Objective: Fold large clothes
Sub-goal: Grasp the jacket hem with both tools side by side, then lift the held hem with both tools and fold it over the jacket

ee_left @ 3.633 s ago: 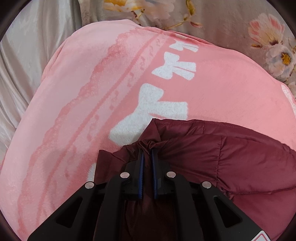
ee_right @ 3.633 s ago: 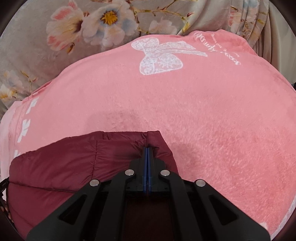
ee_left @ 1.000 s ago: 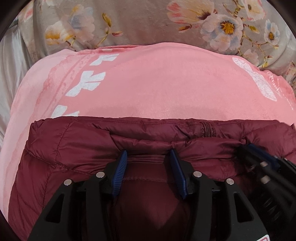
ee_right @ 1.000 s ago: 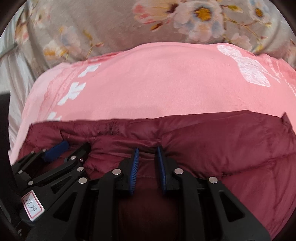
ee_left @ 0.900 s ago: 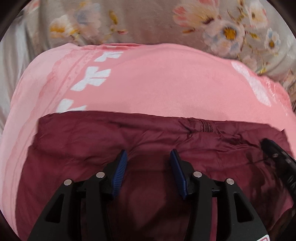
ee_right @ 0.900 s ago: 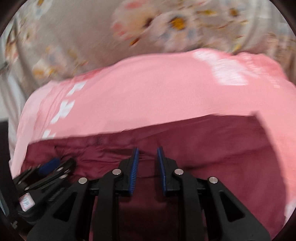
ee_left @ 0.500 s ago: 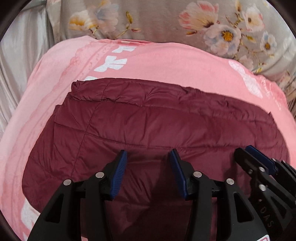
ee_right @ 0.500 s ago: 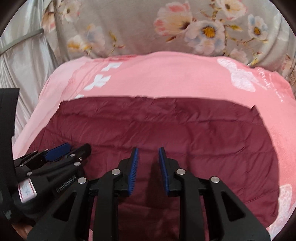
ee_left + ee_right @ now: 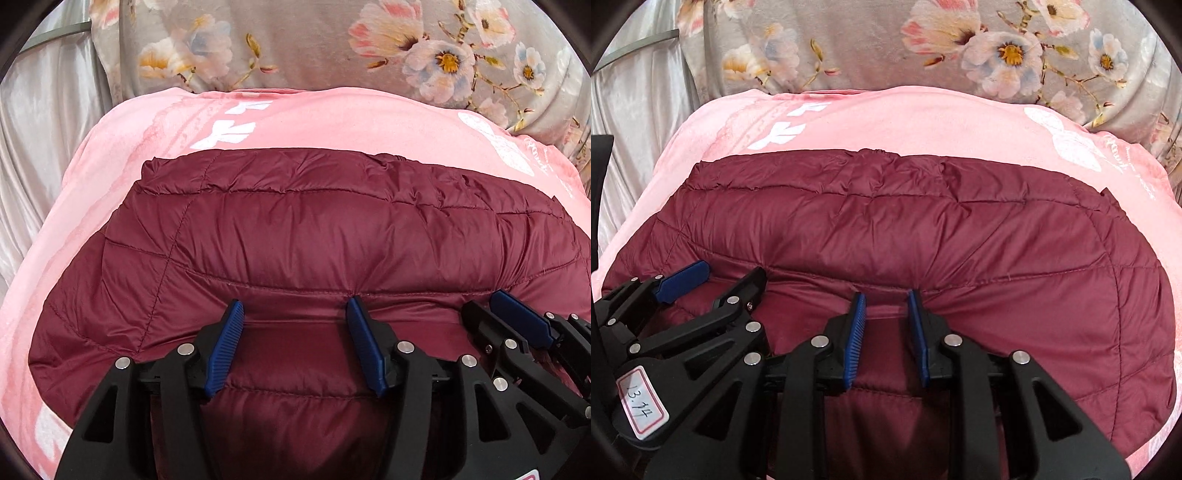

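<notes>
A maroon quilted puffer jacket (image 9: 314, 229) (image 9: 886, 221) lies folded in a wide block on a pink blanket (image 9: 332, 118) (image 9: 923, 118). My left gripper (image 9: 294, 306) rests on the jacket's near part. Its jaws are opening, and only flat jacket fabric shows between the blue pads (image 9: 225, 343), which do not pinch it. My right gripper (image 9: 885, 295) sits beside it to the right, with a narrower gap and nothing pinched. Each gripper shows in the other's view: the right gripper (image 9: 482, 301) at the right edge, the left gripper (image 9: 731, 271) at the lower left.
Grey floral fabric (image 9: 314, 48) (image 9: 886, 44) rises behind the blanket's far edge. Silvery satin cloth (image 9: 44, 110) (image 9: 639, 92) hangs at the left. A band of pink blanket shows around the jacket's far, left and right sides.
Both grippers, shut on the jacket's corners earlier, have let go and drawn back from its far edge to its near part. The jacket now lies flat and the left jaws stand a little wider.
</notes>
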Demonstrator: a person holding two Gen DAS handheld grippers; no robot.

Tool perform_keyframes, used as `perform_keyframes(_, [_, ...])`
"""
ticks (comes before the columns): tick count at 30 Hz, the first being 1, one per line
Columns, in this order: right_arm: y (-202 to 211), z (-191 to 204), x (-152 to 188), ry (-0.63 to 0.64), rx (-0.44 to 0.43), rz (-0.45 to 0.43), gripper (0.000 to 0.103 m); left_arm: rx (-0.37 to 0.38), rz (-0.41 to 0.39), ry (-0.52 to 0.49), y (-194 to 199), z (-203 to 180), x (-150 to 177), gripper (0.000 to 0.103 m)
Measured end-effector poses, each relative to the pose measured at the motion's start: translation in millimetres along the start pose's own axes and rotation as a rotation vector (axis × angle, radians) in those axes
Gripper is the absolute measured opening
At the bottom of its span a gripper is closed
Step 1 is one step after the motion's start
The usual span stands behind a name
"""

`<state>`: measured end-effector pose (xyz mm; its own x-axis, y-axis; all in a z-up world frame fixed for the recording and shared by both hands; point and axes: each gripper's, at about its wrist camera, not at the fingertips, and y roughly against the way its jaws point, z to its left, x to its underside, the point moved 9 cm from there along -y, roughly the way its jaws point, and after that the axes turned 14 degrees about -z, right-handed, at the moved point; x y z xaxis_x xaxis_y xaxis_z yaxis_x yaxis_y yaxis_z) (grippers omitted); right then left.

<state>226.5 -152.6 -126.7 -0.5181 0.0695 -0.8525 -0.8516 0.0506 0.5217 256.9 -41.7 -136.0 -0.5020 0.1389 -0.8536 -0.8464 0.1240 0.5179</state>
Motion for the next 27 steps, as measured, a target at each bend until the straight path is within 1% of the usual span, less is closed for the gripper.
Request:
perform_keyframes(8, [-0.2, -0.9, 0.3, -0.006, -0.007, -0.004, 0.023, 0.000, -0.004, 0.001, -0.1, -0.1, 0.8, 0.060])
perform_keyframes(12, [0.6, -1.1, -0.7, -0.015, -0.016, -0.007, 0.023, 0.010, -0.007, 0.022, 0.8, 1.0, 0.0, 0.066])
perform_keyframes(14, [10.8, -1.9, -1.9, -0.039, -0.012, 0.009, 0.024, 0.022, 0.000, 0.031, 7.0, 3.9, -0.6, 0.068])
perform_keyframes(15, [18.3, -0.3, -2.3, -0.060, -0.021, 0.013, 0.028, 0.031, 0.006, 0.040, 14.4, 7.0, -0.2, 0.068])
perform_keyframes(16, [29.9, 3.0, -2.1, -0.104, -0.053, 0.018, 0.035, 0.049, 0.007, 0.066, 27.5, 13.4, 0.3, 0.068])
perform_keyframes(17, [36.9, 6.8, -1.4, -0.134, -0.083, 0.023, 0.038, 0.069, 0.005, 0.100, 40.0, 20.1, 0.5, 0.068])
perform_keyframes(18, [44.9, 11.2, -0.5, -0.159, -0.112, 0.026, 0.039, 0.088, 0.003, 0.138, 50.9, 27.7, 0.9, 0.069])
perform_keyframes(19, [52.0, 16.4, 1.8, -0.169, -0.129, 0.032, 0.039, 0.095, 0.004, 0.173, 58.9, 35.8, 1.4, 0.073])
perform_keyframes(20, [55.2, 20.8, 4.7, -0.162, -0.133, 0.045, 0.039, 0.092, 0.011, 0.232, 69.6, 51.6, 3.1, 0.076])
perform_keyframes(21, [56.6, 24.6, 7.7, -0.155, -0.136, 0.057, 0.039, 0.086, 0.010, 0.300, 79.2, 70.2, 4.9, 0.080])
perform_keyframes(22, [57.8, 27.7, 10.6, -0.150, -0.138, 0.063, 0.039, 0.076, 0.010, 0.360, 85.8, 88.9, 7.0, 0.080])
perform_keyframes(23, [58.5, 29.9, 12.7, -0.145, -0.138, 0.064, 0.039, 0.047, 0.015, 0.410, 89.1, 107.7, 11.5, 0.080])
perform_keyframes(25, [58.0, 32.3, 16.7, -0.138, -0.131, 0.067, 0.039, 0.005, 0.018, 0.479, 90.9, 136.1, 16.8, 0.080])
perform_keyframes(27, [56.0, 32.8, 21.2, -0.148, -0.126, 0.070, 0.039, -0.033, 0.039, 0.558, 84.3, 166.1, 23.9, 0.080])
